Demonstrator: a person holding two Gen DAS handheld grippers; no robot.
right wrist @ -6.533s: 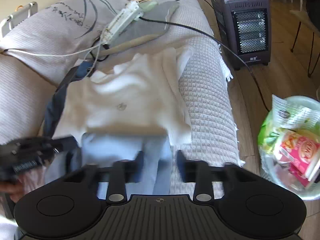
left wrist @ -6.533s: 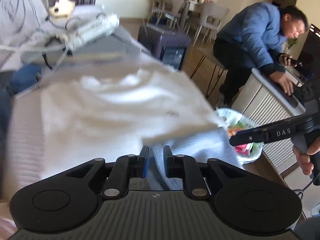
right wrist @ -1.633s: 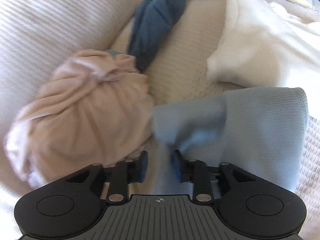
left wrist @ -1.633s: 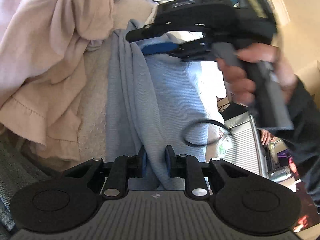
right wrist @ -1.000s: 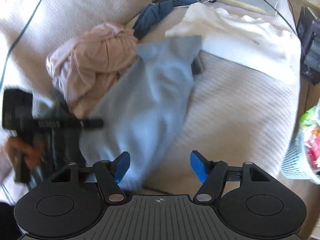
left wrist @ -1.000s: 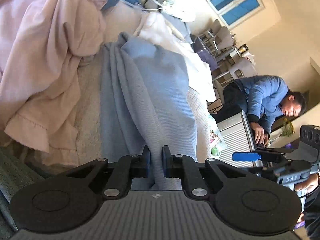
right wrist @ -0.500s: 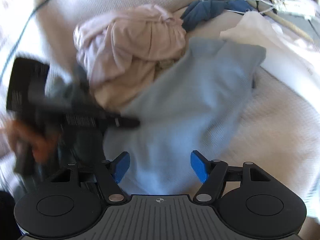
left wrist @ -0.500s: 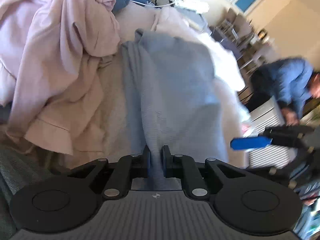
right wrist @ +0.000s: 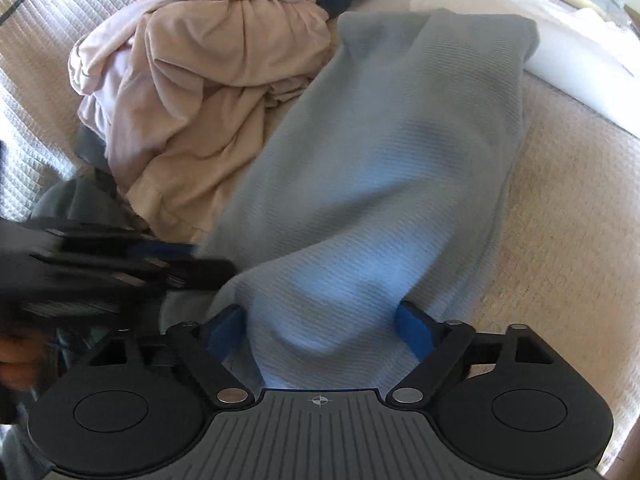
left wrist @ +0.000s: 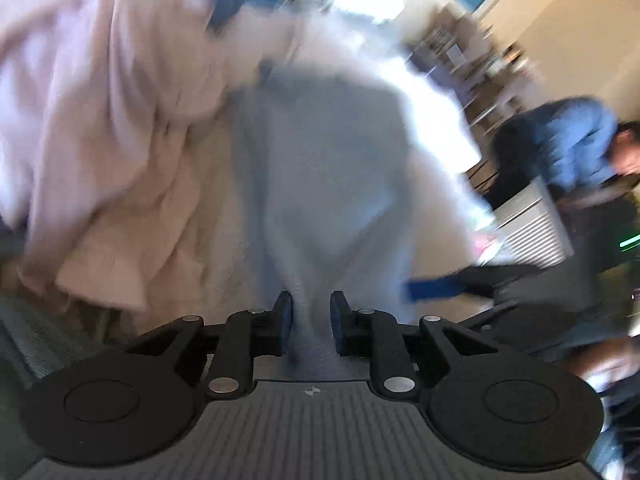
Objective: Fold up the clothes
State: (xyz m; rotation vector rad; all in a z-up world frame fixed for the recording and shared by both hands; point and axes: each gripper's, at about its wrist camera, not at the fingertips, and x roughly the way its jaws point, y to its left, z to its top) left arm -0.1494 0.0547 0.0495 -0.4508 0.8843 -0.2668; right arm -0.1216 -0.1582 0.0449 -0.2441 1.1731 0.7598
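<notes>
No writing or label can be read on anything in view. The light blue garment [right wrist: 384, 184] lies on the cream sofa cover [right wrist: 560, 220], its long axis running from the near edge up toward the white garment [right wrist: 572, 40], beside the pink clothes pile [right wrist: 208, 64]. The right gripper [right wrist: 320, 332] has its jaws wide and opening, cloth bulging between them without being pinched. The left gripper [left wrist: 310, 322] is opening too, its 2 jaws narrowly apart with a blurred blue fold between them
</notes>
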